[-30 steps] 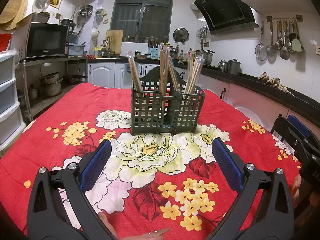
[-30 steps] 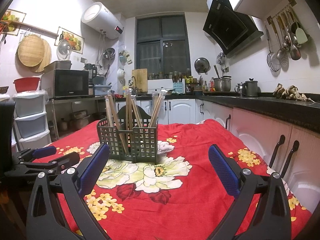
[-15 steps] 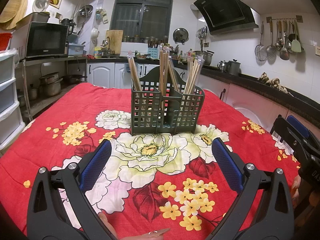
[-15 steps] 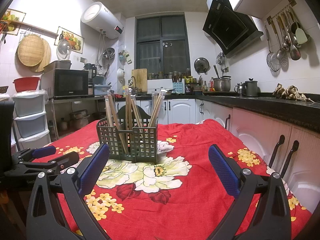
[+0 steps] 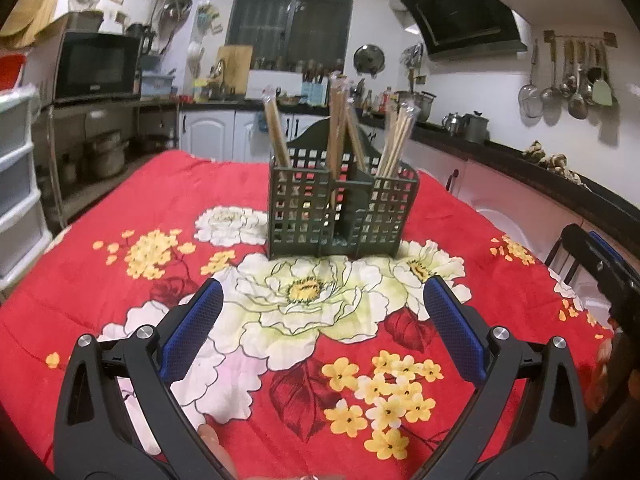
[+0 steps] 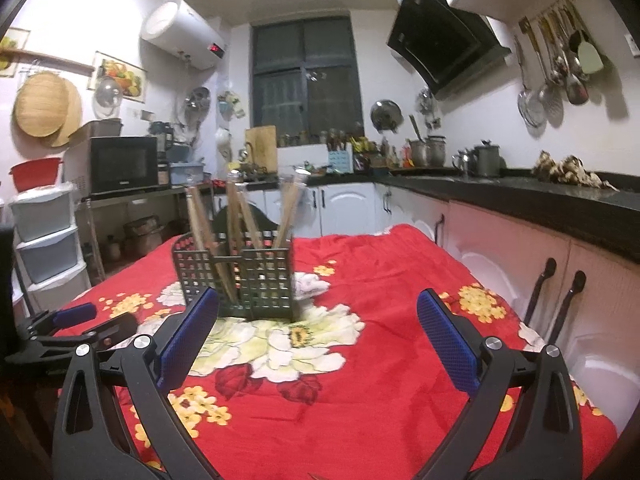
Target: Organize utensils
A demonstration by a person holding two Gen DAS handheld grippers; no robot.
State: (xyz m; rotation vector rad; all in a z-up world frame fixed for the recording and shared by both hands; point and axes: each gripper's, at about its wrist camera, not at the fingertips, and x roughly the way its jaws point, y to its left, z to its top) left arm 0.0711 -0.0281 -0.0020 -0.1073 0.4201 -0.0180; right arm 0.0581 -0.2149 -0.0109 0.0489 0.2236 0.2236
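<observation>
Standing upright on the red cloth with large white and yellow flowers (image 5: 168, 208) that covers the table: a dark green plastic lattice holder (image 5: 340, 212) with three compartments and an arched back. Holding bundles of wooden chopsticks (image 5: 338, 120), some with clear wrap at the tips, one bundle per compartment, all leaning slightly outward or to the side.

Hovering above the cloth near the table edge, pointed straight at the holder but well apart from it: the left gripper with black arms and blue textured pads (image 5: 322, 320). Spread wide, nothing between the pads, only the printed white peony beneath. Visible at the bottom edge of that view, a fingertip of the person's hand (image 5: 210, 438).

To the right and alongside: the right gripper of the same black-and-blue build (image 6: 318, 328), also spread wide and holding nothing, angled so that the holder sits just past its left pad (image 6: 188, 338). Seen in the right view at far left, the left gripper low over the cloth.

Behind the table, white kitchen cabinets (image 6: 348, 208) under a black countertop.
</observation>
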